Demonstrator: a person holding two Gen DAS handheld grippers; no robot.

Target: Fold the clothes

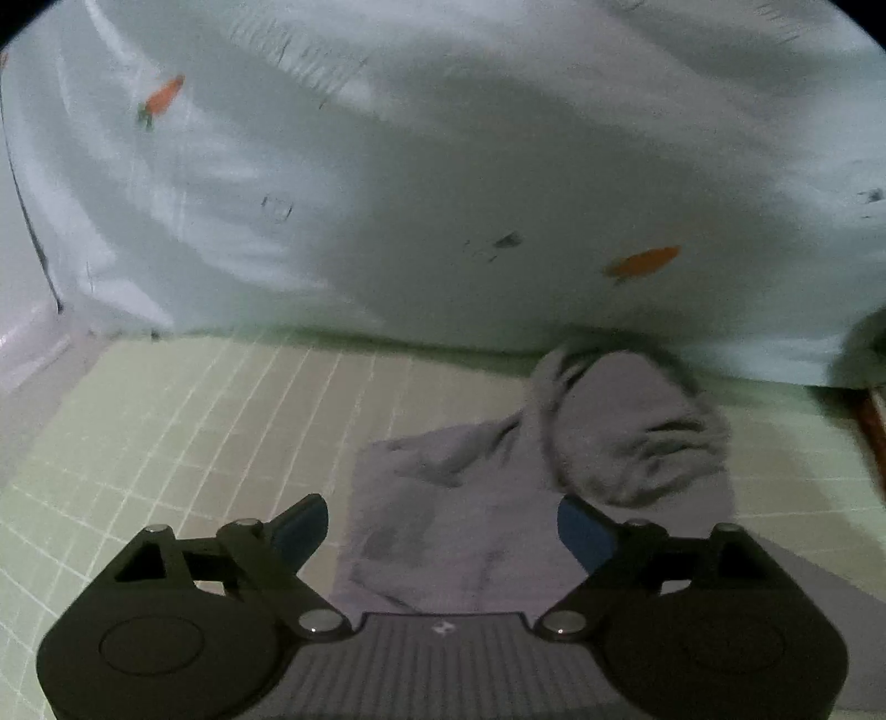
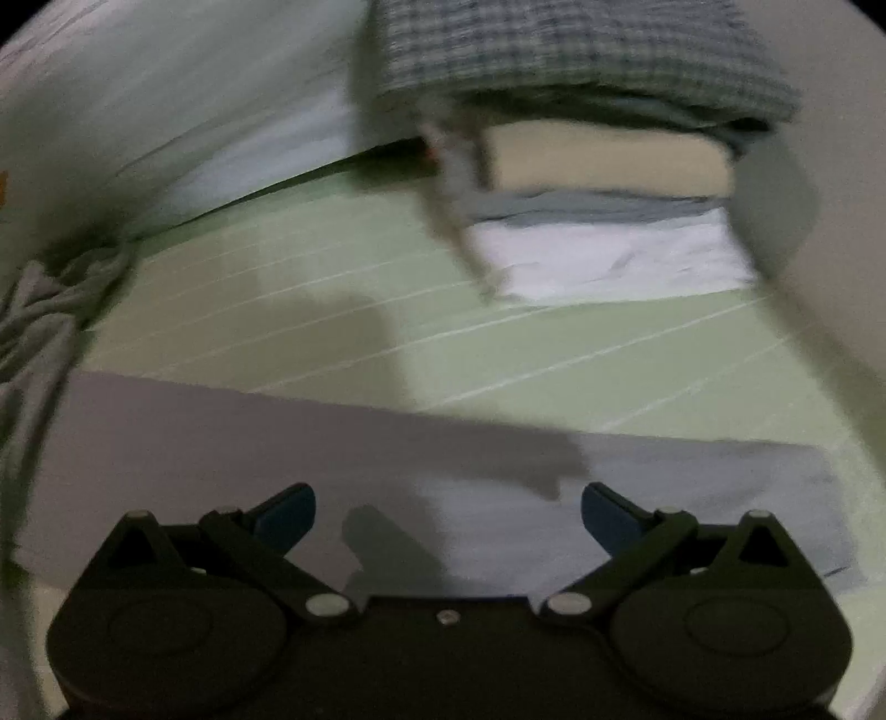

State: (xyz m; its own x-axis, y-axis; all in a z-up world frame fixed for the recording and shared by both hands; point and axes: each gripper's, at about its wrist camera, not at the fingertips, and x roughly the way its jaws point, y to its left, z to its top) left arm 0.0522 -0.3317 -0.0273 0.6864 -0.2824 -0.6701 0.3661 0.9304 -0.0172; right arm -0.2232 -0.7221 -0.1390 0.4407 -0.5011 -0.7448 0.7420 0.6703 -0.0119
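Left gripper (image 1: 443, 523) spread wide, grasping nothing, poised over a grey garment (image 1: 498, 498) lying on a green gridded mat (image 1: 194, 421), one end bunched into a rumpled mound (hood or sleeve, hard to tell). Beyond, a pale sheet (image 1: 443, 166) printed with orange carrots (image 1: 642, 261). Right gripper (image 2: 448, 512) likewise spread and empty, above a flat, smooth stretch of the same grey garment (image 2: 277, 443) on the mat (image 2: 554, 343). Farther back, a white folded cloth (image 2: 609, 260) on the mat, under a checked fabric (image 2: 581, 50), blurred.
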